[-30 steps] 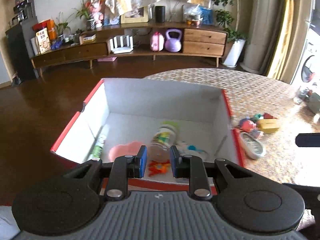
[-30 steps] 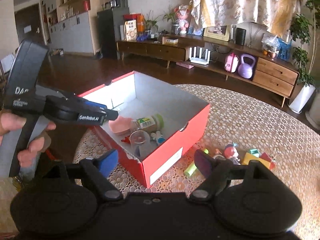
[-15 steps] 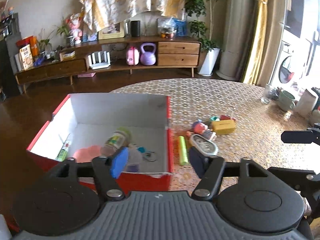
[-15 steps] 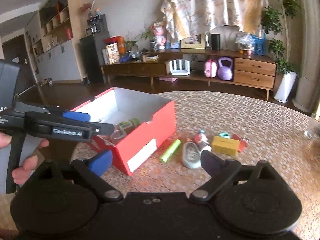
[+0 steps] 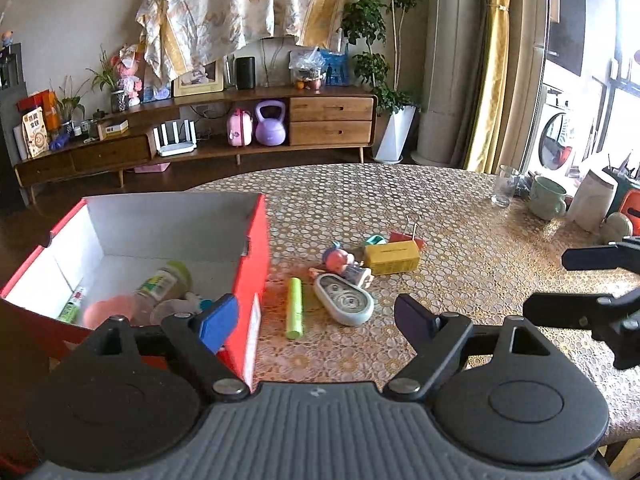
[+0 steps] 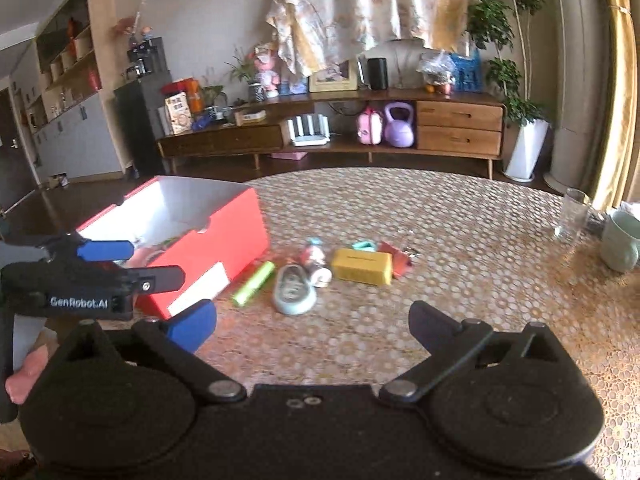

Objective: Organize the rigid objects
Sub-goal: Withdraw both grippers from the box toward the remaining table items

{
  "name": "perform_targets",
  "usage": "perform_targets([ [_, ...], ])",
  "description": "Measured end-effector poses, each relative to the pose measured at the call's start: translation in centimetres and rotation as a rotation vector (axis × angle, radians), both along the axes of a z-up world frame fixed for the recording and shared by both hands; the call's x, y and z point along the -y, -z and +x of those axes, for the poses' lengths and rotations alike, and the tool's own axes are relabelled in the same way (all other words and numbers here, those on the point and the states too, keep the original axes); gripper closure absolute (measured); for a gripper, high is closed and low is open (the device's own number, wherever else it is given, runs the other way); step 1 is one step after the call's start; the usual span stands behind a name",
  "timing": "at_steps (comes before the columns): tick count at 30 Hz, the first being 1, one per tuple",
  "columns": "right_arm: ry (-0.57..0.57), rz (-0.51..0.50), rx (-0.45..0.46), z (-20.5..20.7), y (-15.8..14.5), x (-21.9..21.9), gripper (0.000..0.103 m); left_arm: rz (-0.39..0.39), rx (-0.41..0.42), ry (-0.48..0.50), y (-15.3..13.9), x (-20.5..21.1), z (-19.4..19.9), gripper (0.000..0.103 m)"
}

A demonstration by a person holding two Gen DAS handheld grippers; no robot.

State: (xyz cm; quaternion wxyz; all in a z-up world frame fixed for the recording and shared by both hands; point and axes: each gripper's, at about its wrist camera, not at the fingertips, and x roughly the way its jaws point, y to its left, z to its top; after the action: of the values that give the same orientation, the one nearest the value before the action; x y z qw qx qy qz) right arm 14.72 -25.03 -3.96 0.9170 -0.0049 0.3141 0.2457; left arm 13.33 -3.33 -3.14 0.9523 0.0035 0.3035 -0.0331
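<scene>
A red box [image 5: 259, 248] with a white inside stands at the table's left and holds a jar [image 5: 162, 284], a pink piece [image 5: 110, 310] and a tube. Right of it lie a green tube [image 5: 295, 307], a pale oval device [image 5: 343, 299], a pink figure [image 5: 340, 260] and a yellow box [image 5: 392, 257]. My left gripper [image 5: 316, 320] is open and empty, just short of these loose things. My right gripper [image 6: 312, 322] is open and empty, short of the oval device [image 6: 294, 288]. The box [image 6: 224, 236], green tube [image 6: 254, 283] and yellow box [image 6: 362, 266] show there too.
A glass [image 5: 503, 191], a green mug [image 5: 547, 199] and other containers stand at the table's far right edge. The left gripper's body [image 6: 80, 280] shows at the left of the right wrist view. A low sideboard [image 5: 200, 136] stands across the room.
My left gripper opened wide and swung right, from over the box to the loose things beside it. My right gripper swung right too and stayed open.
</scene>
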Motion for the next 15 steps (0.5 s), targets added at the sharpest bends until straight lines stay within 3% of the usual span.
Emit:
perform_targets([
  [15, 0.037, -0.066, -0.027, 5.8, 2.9, 0.5, 0.001, -0.004, -0.050, -0.105, 6.4, 3.4, 3.8, 0.018],
])
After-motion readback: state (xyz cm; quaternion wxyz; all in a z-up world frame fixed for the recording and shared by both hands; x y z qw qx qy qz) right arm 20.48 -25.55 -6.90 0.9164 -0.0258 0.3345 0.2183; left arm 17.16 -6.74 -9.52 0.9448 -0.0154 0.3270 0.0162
